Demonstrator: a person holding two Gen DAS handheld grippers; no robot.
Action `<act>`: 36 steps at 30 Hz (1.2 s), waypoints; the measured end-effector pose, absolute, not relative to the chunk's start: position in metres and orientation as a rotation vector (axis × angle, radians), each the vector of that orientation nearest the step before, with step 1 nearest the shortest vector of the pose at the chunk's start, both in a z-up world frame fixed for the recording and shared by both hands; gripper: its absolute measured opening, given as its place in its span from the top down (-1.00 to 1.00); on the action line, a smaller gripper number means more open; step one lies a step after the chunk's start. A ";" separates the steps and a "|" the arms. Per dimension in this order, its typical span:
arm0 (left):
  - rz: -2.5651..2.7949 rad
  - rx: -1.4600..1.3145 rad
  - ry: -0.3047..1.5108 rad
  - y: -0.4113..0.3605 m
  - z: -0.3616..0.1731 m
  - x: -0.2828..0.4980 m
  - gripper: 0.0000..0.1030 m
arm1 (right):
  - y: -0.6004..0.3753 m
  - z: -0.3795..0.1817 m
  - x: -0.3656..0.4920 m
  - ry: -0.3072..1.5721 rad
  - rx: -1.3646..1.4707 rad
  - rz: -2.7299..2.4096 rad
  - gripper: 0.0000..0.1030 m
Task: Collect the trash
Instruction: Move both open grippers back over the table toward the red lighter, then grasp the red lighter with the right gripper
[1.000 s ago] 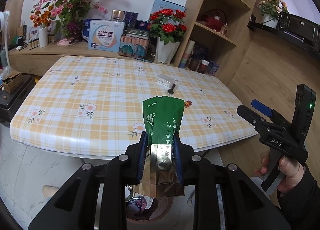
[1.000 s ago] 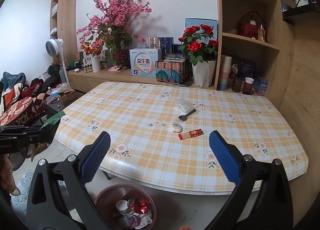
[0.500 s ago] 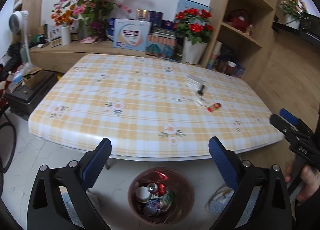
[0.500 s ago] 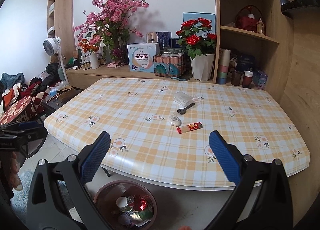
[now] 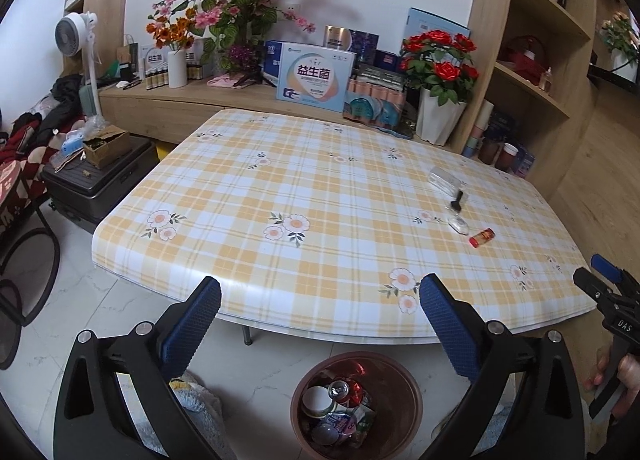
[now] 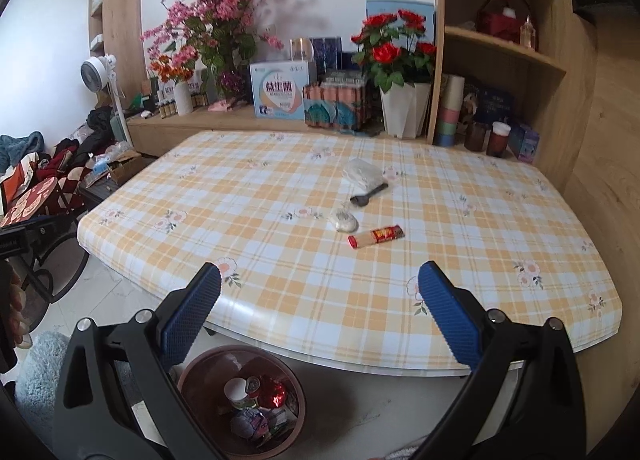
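Left hand-held gripper [image 5: 320,324] spread wide, nothing between the pads, hanging over the floor just off the near worktop [image 5: 248,196] edge, above the bin [image 5: 356,404]. Right hand-held gripper [image 6: 320,320] also wide open and empty, aimed at the worktop from its near edge.

Progress: bin on the floor under the near edge already holds trash: a can, a lid or cup, foil and wrappers. Partly done, by my read. Left on the worktop, right-centre, in a loose line: red tube [image 6: 376,236] nearest, white pod [image 6: 343,220] just beyond it, black spoon [image 6: 368,195] next, clear packet [image 6: 362,172] farthest, touching or overlapping the spoon handle. Four pieces to go, judged from this.

Room: rest of the worktop bare, so free approach from the near side. Leftovers sit well in from every edge, no roll-off worry except maybe the tube, which is round. Far side crowded: boxes, white vase [image 6: 404,112] of roses, cups on the shelf just beyond the far edge; keep clear when reaching for the packet. Bin sits partly under the overhang, so drops need to clear the worktop lip.
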State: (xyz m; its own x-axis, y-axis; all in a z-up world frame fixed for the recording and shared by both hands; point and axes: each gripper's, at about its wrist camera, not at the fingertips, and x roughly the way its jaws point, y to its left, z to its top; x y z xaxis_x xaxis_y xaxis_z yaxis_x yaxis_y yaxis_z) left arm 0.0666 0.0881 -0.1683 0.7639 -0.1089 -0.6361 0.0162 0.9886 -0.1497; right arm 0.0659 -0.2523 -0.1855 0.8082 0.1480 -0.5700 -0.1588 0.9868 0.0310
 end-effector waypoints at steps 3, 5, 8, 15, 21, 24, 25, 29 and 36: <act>-0.057 -0.134 0.709 0.091 -0.176 0.080 -0.89 | -0.259 -0.204 0.090 0.676 -0.001 0.177 -0.89; -0.056 -0.133 0.716 0.092 -0.182 0.092 -0.89 | -0.264 -0.220 0.112 0.733 0.001 0.170 -0.87; -0.051 -0.130 0.722 0.093 -0.190 0.108 -0.88 | -0.277 -0.242 0.153 0.808 0.040 0.155 -0.53; -0.043 -0.150 0.726 0.089 -0.204 0.153 -0.88 | -0.303 -0.276 0.238 0.914 0.160 0.062 -0.29; -0.069 -0.163 0.733 0.077 -0.212 0.186 -0.88 | -0.312 -0.297 0.285 0.960 0.259 -0.045 -0.01; -0.087 -0.153 0.738 0.068 -0.216 0.195 -0.88 | -0.307 -0.303 0.298 0.974 0.239 -0.074 0.08; -0.093 -0.149 0.741 0.065 -0.217 0.199 -0.88 | -0.306 -0.304 0.300 0.975 0.231 -0.078 0.10; -0.110 -0.142 0.748 0.053 -0.221 0.206 -0.88 | -0.295 -0.305 0.306 0.992 0.162 -0.095 0.14; -0.140 -0.134 0.758 0.035 -0.224 0.212 -0.83 | -0.292 -0.304 0.302 1.006 0.120 -0.056 0.44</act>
